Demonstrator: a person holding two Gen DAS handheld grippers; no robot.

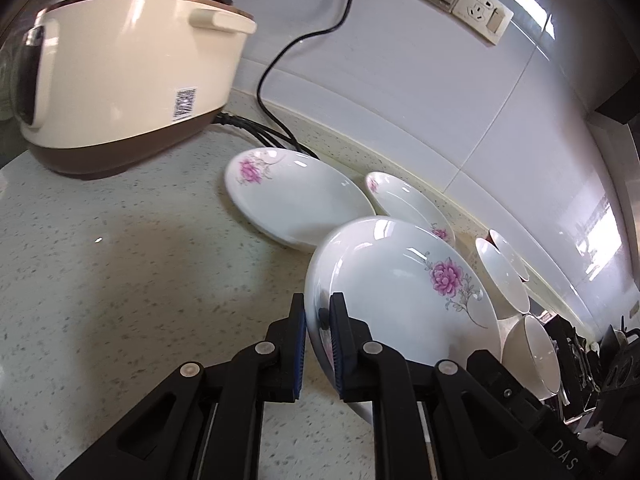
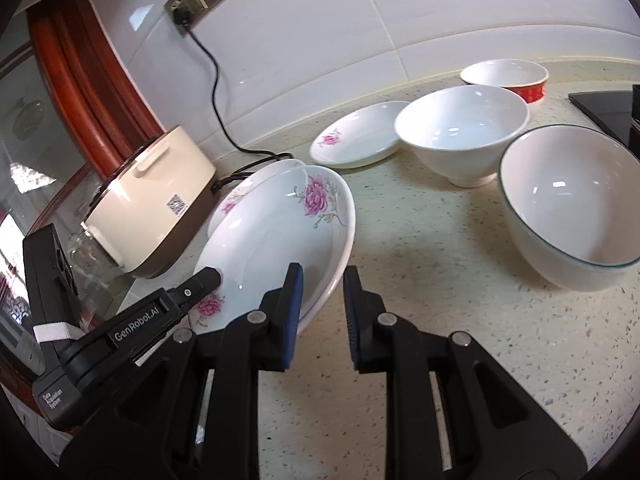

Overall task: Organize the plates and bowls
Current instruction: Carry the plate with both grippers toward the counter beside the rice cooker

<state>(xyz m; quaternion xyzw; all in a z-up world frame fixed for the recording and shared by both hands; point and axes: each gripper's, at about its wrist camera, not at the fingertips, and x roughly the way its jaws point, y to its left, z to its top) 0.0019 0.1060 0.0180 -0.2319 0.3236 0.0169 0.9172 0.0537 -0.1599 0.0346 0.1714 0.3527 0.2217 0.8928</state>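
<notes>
The cooker (image 1: 120, 76) stands at the counter's (image 1: 120, 280) far left, its cord (image 1: 280, 60) running up to the wall socket. The left tongs (image 1: 318, 312) clamp the near rim of a tilted flowered plate (image 1: 400, 280), held above a second plate (image 1: 296, 196). The right tongs (image 2: 322, 292) stand narrow and empty just beside that rim. A smaller plate (image 2: 360, 136) and three bowls (image 2: 464, 132) sit further right.
</notes>
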